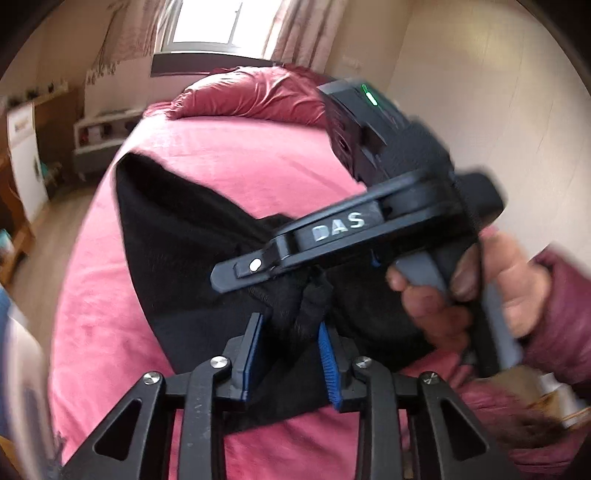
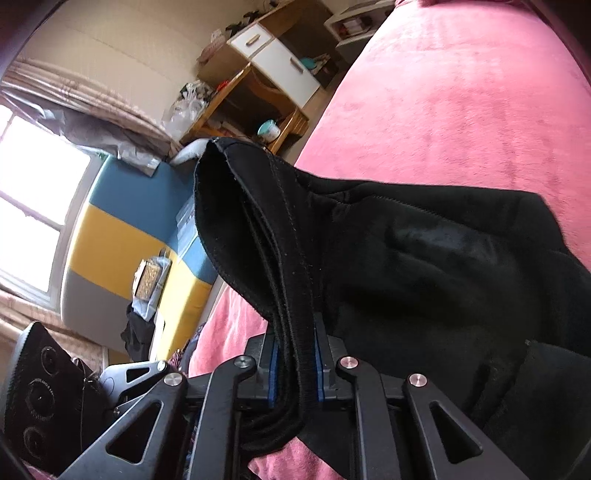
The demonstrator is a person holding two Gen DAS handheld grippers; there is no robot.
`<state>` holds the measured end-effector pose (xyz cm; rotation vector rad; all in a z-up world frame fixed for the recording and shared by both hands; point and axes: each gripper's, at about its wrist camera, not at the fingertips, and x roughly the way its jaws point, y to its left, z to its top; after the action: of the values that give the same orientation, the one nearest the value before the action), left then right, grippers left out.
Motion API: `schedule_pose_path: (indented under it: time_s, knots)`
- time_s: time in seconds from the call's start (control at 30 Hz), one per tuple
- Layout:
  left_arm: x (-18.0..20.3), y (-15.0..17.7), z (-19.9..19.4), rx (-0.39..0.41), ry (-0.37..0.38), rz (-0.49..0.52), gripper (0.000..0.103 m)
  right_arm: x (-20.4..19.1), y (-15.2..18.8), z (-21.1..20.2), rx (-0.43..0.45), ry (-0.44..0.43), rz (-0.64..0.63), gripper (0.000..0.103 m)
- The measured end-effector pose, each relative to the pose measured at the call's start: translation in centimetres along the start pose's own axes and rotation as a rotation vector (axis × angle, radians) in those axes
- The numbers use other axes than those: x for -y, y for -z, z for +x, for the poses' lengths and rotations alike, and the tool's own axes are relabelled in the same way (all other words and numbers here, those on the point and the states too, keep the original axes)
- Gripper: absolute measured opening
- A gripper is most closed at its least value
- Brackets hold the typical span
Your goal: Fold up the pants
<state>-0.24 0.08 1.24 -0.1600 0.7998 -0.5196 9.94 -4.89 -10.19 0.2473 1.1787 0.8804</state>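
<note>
The wide bed (image 1: 207, 155) under me is covered in a plush pink blanket (image 2: 461, 92), and a crumpled dark-red quilt (image 1: 255, 96) is heaped at its far end below the bright window (image 1: 207, 22). Across the blanket lie the black fleece pants (image 1: 177, 221), a broad dark mass with one corner stretched away toward the bed's far left side and the near part gathered up toward my two claws. Beyond the bed's edge, in my right wrist view, stands a wooden cabinet with white drawer fronts (image 2: 273, 55), and a padded wall panel in blue, yellow and grey bands (image 2: 122, 229) sits beside the window. My right claw (image 2: 295, 369) is clamped on the pants: several stitched layers of hem stand up between its blue pads, pressed tight on both sides, and the fabric rises from there in a folded flap. My left claw (image 1: 291, 354) also holds the pants, a bunched tuft of black cloth pinched between its blue-faced fingers (image 1: 327, 354), which stand a little apart around it. From the left wrist, I see my right hand (image 1: 480, 295) wrapped around the right claw's grey handle, its black body lettered "DAS" lying just above the tuft.
</note>
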Motion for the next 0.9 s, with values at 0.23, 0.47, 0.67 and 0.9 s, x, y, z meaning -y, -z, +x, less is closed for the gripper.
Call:
schedule_pose_path:
  time_s: [0.23, 0.47, 0.67, 0.9]
  knots:
    - [-7.8, -0.6, -3.6, 0.089, 0.041, -0.336, 0.034, -0.3, 1.7, -6.4, 0.125, -0.023, 0.022, 0.014]
    - [-9.4, -0.6, -1.6, 0.031, 0.011, -0.377, 0.034, 0.0, 4.1, -13.0, 0.261, -0.038, 0.062, 0.014]
    - [-6.3, -0.9, 1.4, -0.051, 0.066, -0.275, 0.034, 0.9, 7.0, -17.0, 0.366, 0.010, 0.134, 0.014]
    - [-1.0, -2.4, 5.1, -0.117, 0.155, -0.140, 0.034, 5.6, 12.4, -22.5, 0.488, 0.099, 0.283, 0.014]
